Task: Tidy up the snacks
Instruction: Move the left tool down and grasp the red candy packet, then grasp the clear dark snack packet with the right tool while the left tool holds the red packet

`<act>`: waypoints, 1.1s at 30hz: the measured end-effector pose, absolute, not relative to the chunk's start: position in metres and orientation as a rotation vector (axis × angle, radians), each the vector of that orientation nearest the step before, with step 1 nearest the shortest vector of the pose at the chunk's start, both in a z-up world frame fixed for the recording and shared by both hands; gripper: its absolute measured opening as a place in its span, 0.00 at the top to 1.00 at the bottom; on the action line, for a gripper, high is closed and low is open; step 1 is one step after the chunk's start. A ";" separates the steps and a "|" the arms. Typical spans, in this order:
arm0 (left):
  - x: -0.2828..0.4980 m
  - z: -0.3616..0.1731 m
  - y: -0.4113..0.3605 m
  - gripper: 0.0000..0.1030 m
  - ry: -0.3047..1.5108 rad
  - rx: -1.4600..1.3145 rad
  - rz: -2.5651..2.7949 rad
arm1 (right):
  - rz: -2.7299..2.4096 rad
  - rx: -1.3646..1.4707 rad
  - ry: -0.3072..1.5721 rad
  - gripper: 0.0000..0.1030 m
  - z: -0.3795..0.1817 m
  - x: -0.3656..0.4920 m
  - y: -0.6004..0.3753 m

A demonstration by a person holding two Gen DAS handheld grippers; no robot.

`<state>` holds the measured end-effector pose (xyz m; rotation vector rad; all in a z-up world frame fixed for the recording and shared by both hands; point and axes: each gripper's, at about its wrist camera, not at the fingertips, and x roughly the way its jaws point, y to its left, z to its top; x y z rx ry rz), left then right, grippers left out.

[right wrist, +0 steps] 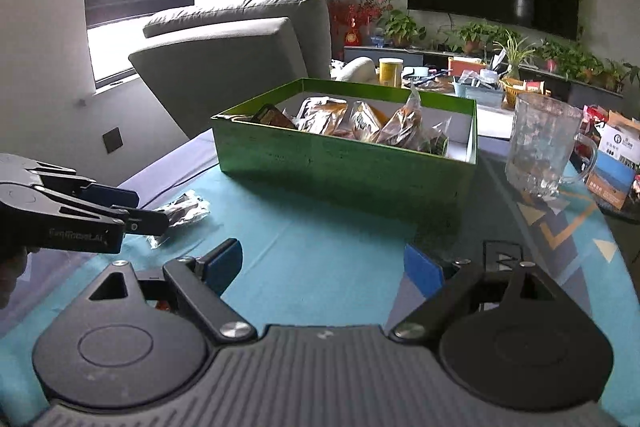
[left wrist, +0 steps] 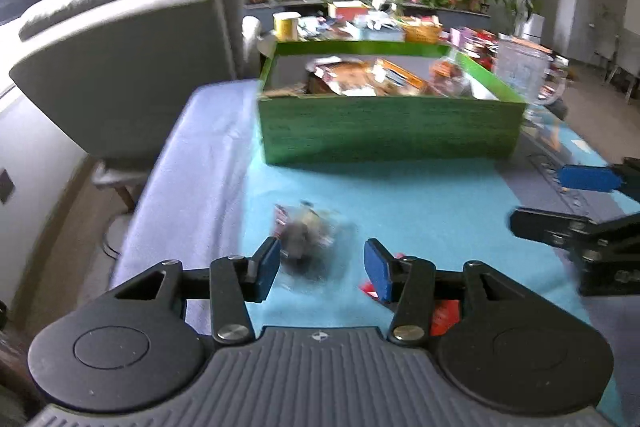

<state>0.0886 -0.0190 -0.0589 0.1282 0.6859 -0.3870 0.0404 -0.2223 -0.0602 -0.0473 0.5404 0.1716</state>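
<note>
A green box (left wrist: 384,131) with several wrapped snacks inside stands on the teal tablecloth; it also shows in the right wrist view (right wrist: 332,167). A clear snack packet (left wrist: 310,231) with dark contents lies on the cloth just ahead of my open left gripper (left wrist: 322,267), between and slightly beyond its blue pads. A red packet (left wrist: 444,315) lies partly hidden under the left gripper's right finger. In the right wrist view the left gripper (right wrist: 132,207) sits beside the clear packet (right wrist: 184,211). My right gripper (right wrist: 324,267) is open and empty above the cloth, short of the box.
A glass mug (right wrist: 540,147) stands right of the box. A grey armchair (left wrist: 132,67) is beyond the table's left edge. A cluttered table with packets and a yellow tin (right wrist: 390,71) lies behind the box. The right gripper shows in the left wrist view (left wrist: 560,199).
</note>
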 end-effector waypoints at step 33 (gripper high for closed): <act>0.072 -0.054 0.061 0.71 0.695 0.011 -0.216 | 0.559 -0.305 0.562 0.32 -0.080 0.087 -0.129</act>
